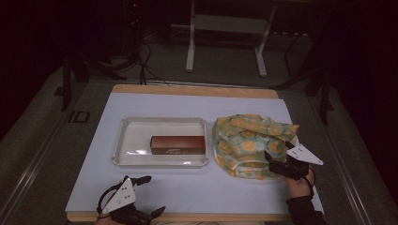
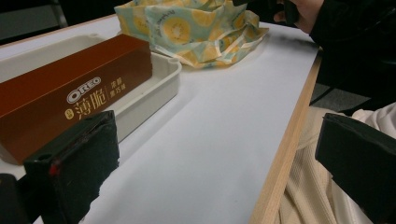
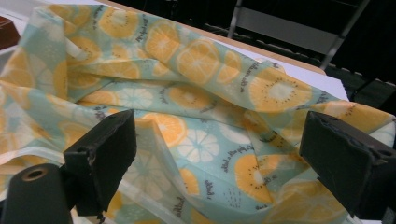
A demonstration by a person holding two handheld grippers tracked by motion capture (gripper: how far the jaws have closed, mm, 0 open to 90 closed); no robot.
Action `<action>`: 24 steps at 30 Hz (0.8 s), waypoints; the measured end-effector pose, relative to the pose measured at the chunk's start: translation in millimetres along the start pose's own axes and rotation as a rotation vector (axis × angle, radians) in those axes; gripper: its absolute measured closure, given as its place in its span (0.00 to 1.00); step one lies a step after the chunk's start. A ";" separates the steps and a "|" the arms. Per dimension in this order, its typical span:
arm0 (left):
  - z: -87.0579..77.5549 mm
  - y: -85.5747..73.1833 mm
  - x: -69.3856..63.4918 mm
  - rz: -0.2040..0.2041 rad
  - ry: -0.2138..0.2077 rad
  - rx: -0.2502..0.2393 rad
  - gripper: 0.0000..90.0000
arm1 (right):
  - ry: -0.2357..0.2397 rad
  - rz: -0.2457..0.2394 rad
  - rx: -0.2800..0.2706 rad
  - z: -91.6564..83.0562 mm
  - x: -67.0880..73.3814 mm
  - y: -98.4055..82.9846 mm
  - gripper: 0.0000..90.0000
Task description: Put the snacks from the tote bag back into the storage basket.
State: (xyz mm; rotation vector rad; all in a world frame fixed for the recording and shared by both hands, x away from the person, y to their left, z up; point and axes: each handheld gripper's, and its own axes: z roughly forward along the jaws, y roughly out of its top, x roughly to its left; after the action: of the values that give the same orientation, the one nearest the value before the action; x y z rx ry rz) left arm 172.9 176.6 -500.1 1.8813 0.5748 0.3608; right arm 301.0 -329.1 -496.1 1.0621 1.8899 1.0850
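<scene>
Nearby, at the table's right, the crumpled citrus-print cloth lies heaped, with the right gripper at its near right edge, jaws apart over the folds. Left of it a white tray holds a brown biscuit box. Left gripper waits agape at the near edge, touching nothing.

A box lies in a tray at mid-table, with a crumpled cloth just right of it
</scene>
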 end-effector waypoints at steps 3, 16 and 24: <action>-0.4 -0.1 0.0 0.000 0.000 0.000 0.00 | -0.003 0.000 0.005 0.9 0.6 -0.9 0.12; -0.2 -0.2 0.3 0.003 0.001 0.004 0.00 | -0.002 0.029 -0.005 0.3 -2.7 -2.4 0.12; -0.4 -0.3 0.3 0.001 0.002 0.002 0.00 | 0.013 0.037 -0.009 0.3 -1.7 -2.1 0.12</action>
State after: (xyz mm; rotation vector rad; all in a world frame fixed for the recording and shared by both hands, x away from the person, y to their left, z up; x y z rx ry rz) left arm 172.8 177.2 -500.2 1.8838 0.5759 0.3625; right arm 301.3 -331.2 -497.8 1.0912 1.8808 1.1234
